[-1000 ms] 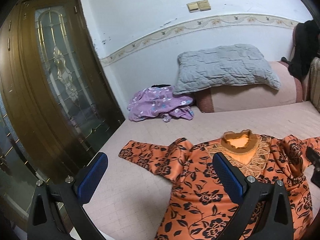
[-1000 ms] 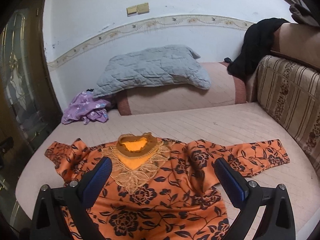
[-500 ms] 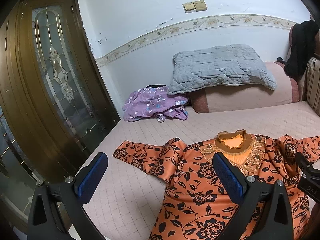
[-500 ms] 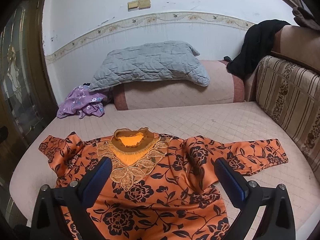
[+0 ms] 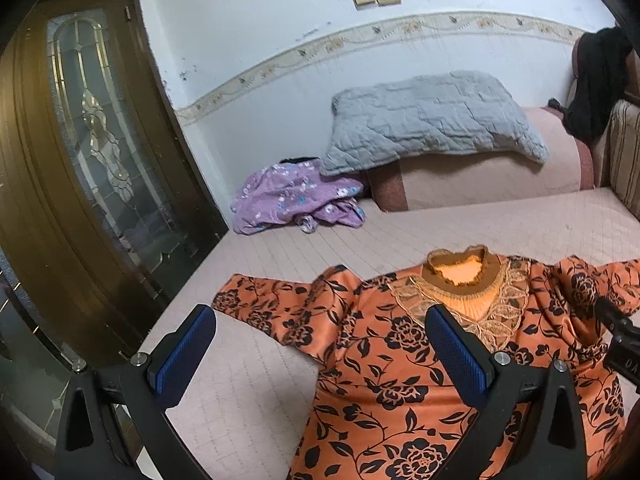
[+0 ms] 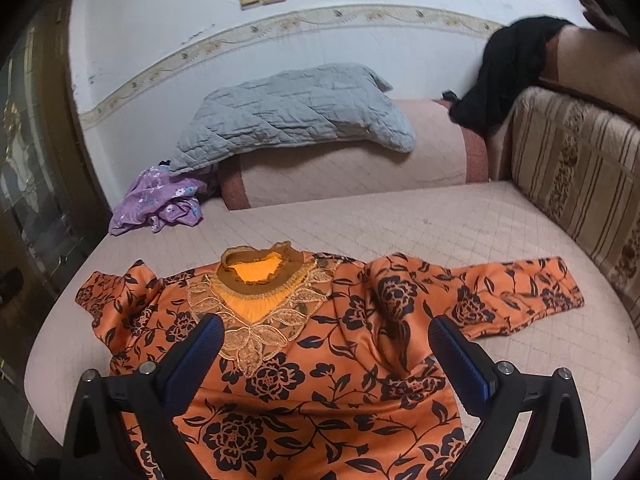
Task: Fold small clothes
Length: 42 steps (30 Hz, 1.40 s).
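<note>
An orange top with black flowers and a lace collar point(image 5: 400, 360) lies flat, front up, on the pink quilted bed, both sleeves spread out; it also shows in the right wrist view point(image 6: 320, 360). My left gripper point(image 5: 320, 352) is open and empty, above the top's left sleeve point(image 5: 264, 308) and shoulder. My right gripper point(image 6: 326, 356) is open and empty, above the chest, just below the collar point(image 6: 260, 276). The right sleeve point(image 6: 520, 292) stretches out to the right. The right gripper's tip point(image 5: 616, 332) shows at the edge of the left wrist view.
A crumpled purple flowered garment point(image 5: 296, 200) lies at the bed's far left corner. A grey quilted pillow point(image 6: 292, 112) rests on a pink bolster point(image 6: 360, 172). A striped cushion point(image 6: 580, 184) and black cloth point(image 6: 508, 68) stand at right. A wooden glass door point(image 5: 80, 160) is on the left.
Both grippers have drawn back and risen a little, so the top sits lower and farther in view. Both stay open and empty. The top has not moved.
</note>
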Available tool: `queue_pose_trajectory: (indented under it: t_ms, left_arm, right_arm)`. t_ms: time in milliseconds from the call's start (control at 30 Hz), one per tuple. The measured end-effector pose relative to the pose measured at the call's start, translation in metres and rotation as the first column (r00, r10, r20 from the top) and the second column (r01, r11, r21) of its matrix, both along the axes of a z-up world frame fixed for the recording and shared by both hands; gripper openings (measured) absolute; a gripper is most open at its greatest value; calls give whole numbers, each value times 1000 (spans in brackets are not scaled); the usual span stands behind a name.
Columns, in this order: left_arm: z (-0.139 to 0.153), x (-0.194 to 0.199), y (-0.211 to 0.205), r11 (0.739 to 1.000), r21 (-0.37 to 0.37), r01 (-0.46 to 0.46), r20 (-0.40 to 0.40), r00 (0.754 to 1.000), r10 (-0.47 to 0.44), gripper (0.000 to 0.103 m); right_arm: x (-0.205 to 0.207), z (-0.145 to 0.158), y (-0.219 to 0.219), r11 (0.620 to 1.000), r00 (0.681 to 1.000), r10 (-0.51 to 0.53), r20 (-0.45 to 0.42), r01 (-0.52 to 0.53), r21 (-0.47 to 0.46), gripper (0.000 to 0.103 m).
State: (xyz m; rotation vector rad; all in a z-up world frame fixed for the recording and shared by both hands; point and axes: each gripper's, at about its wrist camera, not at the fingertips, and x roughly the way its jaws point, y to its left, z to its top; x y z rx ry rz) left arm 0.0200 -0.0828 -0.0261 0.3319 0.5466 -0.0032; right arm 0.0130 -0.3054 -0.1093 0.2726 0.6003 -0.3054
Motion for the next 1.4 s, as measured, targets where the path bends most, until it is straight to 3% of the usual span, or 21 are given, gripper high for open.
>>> queue_pose_trajectory:
  t_ms: [600,667,733,800,900,933,1000,1067,1133,1233,1300,1333,1400]
  left_arm:
    - [-24,26,-10,998,-44,40,-38,998,-42,103]
    - [-44,44,-12,993,-88,77,-135,987,-89,103]
    - [-78,69,-15,984,-149,103,-280,949,-142,103]
    - [-109,86,-15,977,-192,91,-361,919,-157,103]
    - [-161,110,-11,970,-236,55,-462,872,-162,103]
    - [-170,114,-11,968,-245,48,-467,869,-162,103]
    - [-187,122,-6,968,-248,32,-473,868,-150,103]
    - [-199,131,-3,963,-271,13,-507,848,-154,103]
    - [-206,137,-4,956,-295,8,-524,835,-169,103]
    - [-214,144,-10,966,-257,9,-533,833,-150,103]
    - [-221,144,-22,983,-182,33,-528,840,-126,103]
    - [-221,142,-25,985,-169,41,-518,846,-125,103]
    - [-223,140,-29,983,-176,40,-501,857,-125,103]
  right_arm:
    - [19,-14,-3,1000,999,-6,-53,6,6,103]
    - [20,-18,-10,999,998,-6,-60,8,36,103]
    - [21,-25,-28,995,997,-25,-76,32,94,103]
    - [21,-33,-53,984,993,-76,-93,89,153,103]
    - [14,-55,-110,921,973,-181,-144,219,323,103]
    - [8,-66,-136,875,957,-237,-169,286,390,103]
    - [-7,-90,-182,764,915,-341,-216,404,503,103]
    - [-22,-112,-218,647,872,-418,-253,482,591,101]
    - [-41,-136,-251,517,814,-496,-303,557,650,92]
    - [-59,-153,-290,361,766,-580,-275,545,757,89]
    - [-58,-154,-309,350,760,-606,-237,521,778,89]
    - [-57,-158,-320,332,751,-618,-231,516,789,83]
    - [-55,-163,-334,296,725,-653,-218,510,807,82]
